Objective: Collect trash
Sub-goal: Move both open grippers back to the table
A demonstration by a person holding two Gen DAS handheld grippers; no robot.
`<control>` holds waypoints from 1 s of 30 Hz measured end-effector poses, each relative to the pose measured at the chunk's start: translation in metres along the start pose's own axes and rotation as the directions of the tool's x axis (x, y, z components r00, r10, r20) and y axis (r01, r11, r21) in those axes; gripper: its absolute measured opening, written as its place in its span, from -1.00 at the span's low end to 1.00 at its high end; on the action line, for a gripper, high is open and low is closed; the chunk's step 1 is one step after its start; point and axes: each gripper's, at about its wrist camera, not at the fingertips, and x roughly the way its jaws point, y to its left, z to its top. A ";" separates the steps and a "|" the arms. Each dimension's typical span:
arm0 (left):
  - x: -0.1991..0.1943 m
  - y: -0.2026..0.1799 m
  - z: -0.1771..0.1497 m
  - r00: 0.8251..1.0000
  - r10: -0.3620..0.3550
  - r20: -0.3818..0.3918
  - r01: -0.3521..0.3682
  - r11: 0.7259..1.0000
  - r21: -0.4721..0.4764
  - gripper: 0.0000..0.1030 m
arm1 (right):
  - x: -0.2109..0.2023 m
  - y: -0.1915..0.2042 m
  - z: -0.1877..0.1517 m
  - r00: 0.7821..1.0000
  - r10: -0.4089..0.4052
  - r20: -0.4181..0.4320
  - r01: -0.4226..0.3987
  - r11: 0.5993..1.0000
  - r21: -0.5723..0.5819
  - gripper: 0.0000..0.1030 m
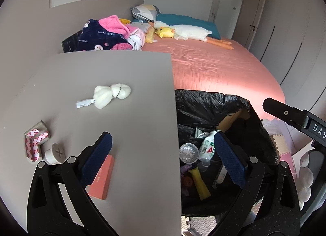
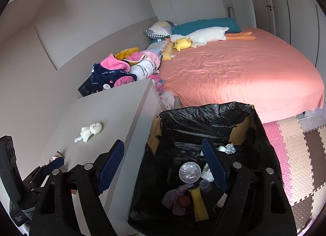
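A trash box lined with a black bag (image 1: 205,101) (image 2: 203,113) stands beside the grey table (image 1: 122,85) (image 2: 122,109). In it lie a clear lid (image 1: 188,152) (image 2: 189,171), a white bottle (image 1: 207,147), a yellow piece (image 1: 200,183) (image 2: 198,203) and a purple scrap (image 2: 175,193). On the table lie a white wad with a plastic tag (image 1: 111,94) (image 2: 90,131), an orange-pink box (image 1: 102,181), a 3M corner piece (image 1: 34,141) and a grey plug (image 1: 55,153). My left gripper (image 1: 163,158) is open and empty, straddling the table edge. My right gripper (image 2: 163,164) is open and empty above the box.
A bed with a salmon sheet (image 1: 220,67) (image 2: 234,69) lies behind, with plush toys (image 1: 183,31) and a clothes pile (image 1: 110,34). Foam floor mats (image 2: 295,148) lie to the right. The right gripper's body (image 1: 295,120) shows at the left wrist view's right edge.
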 end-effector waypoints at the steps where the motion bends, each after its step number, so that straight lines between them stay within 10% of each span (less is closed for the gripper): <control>1: -0.001 0.004 -0.001 1.000 0.007 0.000 -0.007 1.000 -0.003 0.88 | 0.001 0.004 -0.001 1.000 0.004 -0.003 -0.004 1.000 -0.005 0.54; 22: -0.004 0.101 -0.022 0.974 0.225 -0.016 -0.225 0.967 -0.119 0.87 | 0.031 0.085 -0.031 0.994 0.067 -0.086 -0.076 0.992 -0.105 0.53; 30: 0.013 0.117 -0.030 0.962 0.267 -0.053 -0.271 0.956 -0.112 0.30 | 0.040 0.095 -0.038 0.990 0.087 -0.109 -0.100 0.988 -0.119 0.53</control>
